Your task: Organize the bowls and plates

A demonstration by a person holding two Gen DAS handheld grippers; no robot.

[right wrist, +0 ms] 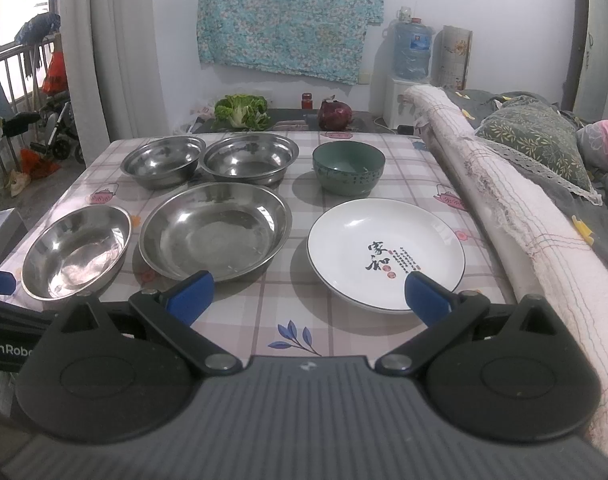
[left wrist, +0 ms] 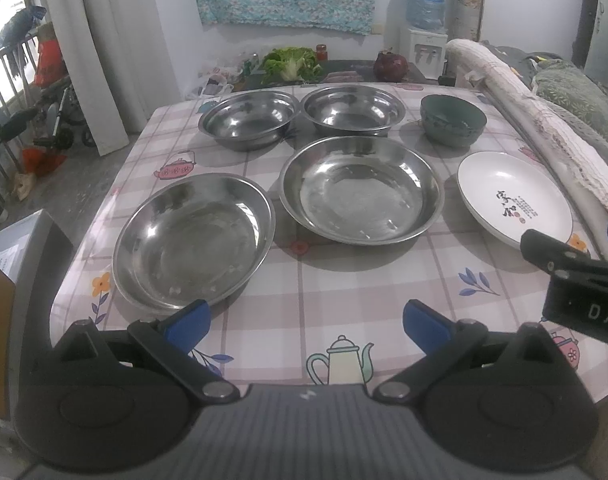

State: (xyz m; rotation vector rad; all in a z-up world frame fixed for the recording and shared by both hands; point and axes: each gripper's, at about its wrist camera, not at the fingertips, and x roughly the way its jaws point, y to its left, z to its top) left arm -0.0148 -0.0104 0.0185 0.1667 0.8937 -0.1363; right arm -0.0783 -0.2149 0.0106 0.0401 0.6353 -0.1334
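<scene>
1. Both of your tools are spread and empty: the left hand-held gripper (left wrist: 306,322) and the right hand-held gripper (right wrist: 309,294).
2. The white ceramic plate with black calligraphy (right wrist: 385,254) lies near right on the checked tabletop (right wrist: 296,320).
3. Pinch its near rim, probably thin, squarely.

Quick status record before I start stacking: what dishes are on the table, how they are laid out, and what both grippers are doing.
surface: table with checked, teapot-print cloth
back row, left to right: steel bowl, second steel bowl, green bowl
front row, left to right: steel plate, larger steel plate, white plate with black calligraphy
stacking: none; every dish sits alone
left gripper: open, empty, just short of the front-left steel plate
right gripper: open, empty, its right fingertip overlaps the white plate's near rim in the right wrist view
</scene>
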